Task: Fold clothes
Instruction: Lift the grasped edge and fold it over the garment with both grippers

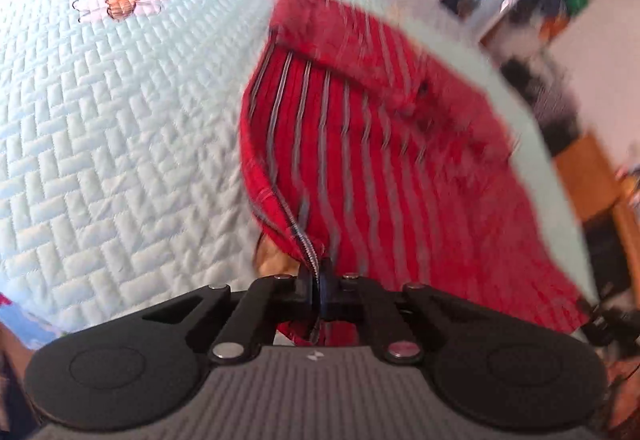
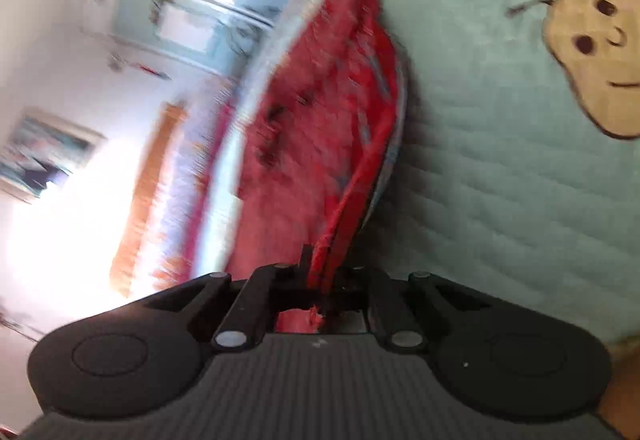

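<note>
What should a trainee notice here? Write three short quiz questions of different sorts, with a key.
1. True or false: the left gripper is shut on the red garment.
2. Which pattern shows on the garment in the left wrist view? A) grey stripes B) white dots C) green checks
3. Fill in: the garment lies on a pale quilt, and the right gripper is ____ on the garment's edge.

Key: 1 true; 2 A; 3 shut. Both views are blurred, so finer details of the fabric cannot be told.
</note>
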Action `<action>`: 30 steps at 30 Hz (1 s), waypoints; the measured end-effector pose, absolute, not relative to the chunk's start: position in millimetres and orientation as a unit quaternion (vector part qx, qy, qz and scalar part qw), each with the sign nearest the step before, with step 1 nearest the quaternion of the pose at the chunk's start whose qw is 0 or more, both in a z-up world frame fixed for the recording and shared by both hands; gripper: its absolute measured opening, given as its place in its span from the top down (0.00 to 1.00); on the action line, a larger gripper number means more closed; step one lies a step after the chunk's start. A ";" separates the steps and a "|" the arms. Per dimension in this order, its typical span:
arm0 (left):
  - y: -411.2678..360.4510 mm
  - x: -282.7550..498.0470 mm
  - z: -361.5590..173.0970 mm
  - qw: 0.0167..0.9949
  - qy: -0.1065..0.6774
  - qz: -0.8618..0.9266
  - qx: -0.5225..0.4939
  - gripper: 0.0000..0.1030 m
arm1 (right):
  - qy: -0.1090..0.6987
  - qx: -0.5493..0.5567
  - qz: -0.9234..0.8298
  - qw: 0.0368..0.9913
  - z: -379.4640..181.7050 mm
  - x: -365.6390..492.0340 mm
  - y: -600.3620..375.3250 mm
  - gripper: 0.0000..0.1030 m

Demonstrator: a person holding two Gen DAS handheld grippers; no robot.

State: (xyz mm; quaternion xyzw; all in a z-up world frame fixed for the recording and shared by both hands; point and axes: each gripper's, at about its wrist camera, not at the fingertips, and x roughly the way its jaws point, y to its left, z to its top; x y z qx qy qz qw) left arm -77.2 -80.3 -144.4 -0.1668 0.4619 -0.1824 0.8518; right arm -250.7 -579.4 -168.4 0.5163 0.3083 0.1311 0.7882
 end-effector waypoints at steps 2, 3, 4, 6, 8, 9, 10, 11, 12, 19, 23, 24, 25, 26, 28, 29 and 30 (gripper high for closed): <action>-72.5 -74.1 -136.2 0.849 0.448 -0.187 -0.210 0.99 | 0.277 0.543 0.145 0.779 -160.2 -249.1 -580.9 0.95; -70.6 -71.6 -130.0 0.848 0.439 -0.192 -0.226 0.99 | 0.261 0.554 0.153 0.776 -155.2 -247.6 -581.4 0.95; -70.7 -68.9 -124.5 0.848 0.431 -0.197 -0.236 0.99 | 0.245 0.561 0.161 0.774 -148.9 -245.9 -581.8 0.95; -70.4 -63.4 -110.3 0.848 0.414 -0.206 -0.259 0.99 | 0.218 0.568 0.174 0.774 -134.4 -241.6 -583.0 0.95; -74.6 -54.0 -94.1 0.848 0.397 -0.215 -0.277 0.99 | 0.198 0.571 0.190 0.774 -119.0 -232.1 -583.9 0.95; -75.4 -49.5 -86.7 0.849 0.390 -0.218 -0.282 0.99 | 0.189 0.573 0.195 0.773 -111.9 -225.8 -585.0 0.95; -76.9 -41.0 -78.6 0.849 0.383 -0.222 -0.287 0.99 | 0.180 0.575 0.201 0.773 -104.3 -217.6 -586.4 0.95; -78.4 -32.5 -70.5 0.850 0.377 -0.226 -0.292 0.99 | 0.171 0.575 0.207 0.773 -97.1 -209.1 -588.4 0.95; -77.9 -23.9 -62.2 0.851 0.371 -0.228 -0.295 0.99 | 0.162 0.575 0.211 0.774 -89.2 -198.6 -590.4 0.95; -95.1 102.0 -29.9 0.861 0.350 -0.216 -0.299 0.99 | 0.116 0.588 0.207 0.773 -60.7 -104.1 -616.4 0.95; -106.1 198.5 -33.6 0.867 0.356 -0.195 -0.290 0.99 | 0.108 0.596 0.178 0.775 -72.7 -21.6 -637.2 0.95; -108.7 225.0 -42.4 0.865 0.365 -0.185 -0.290 0.99 | 0.109 0.597 0.170 0.777 -79.9 1.5 -642.9 0.95; -111.3 251.3 -51.3 0.863 0.374 -0.176 -0.289 0.99 | 0.115 0.597 0.159 0.778 -89.7 27.3 -648.6 0.95; -116.9 277.9 -62.9 0.863 0.386 -0.168 -0.280 0.99 | 0.120 0.597 0.149 0.779 -99.5 53.0 -654.4 0.95; -129.0 329.1 -88.5 0.861 0.410 -0.149 -0.262 0.99 | 0.135 0.596 0.127 0.781 -120.5 103.7 -665.2 0.95; -134.7 346.7 -102.5 0.859 0.422 -0.140 -0.253 0.99 | 0.149 0.595 0.116 0.781 -134.1 127.5 -669.3 0.95; -140.3 363.9 -116.4 0.858 0.434 -0.131 -0.243 0.99 | 0.165 0.593 0.102 0.781 -148.7 149.3 -672.9 0.95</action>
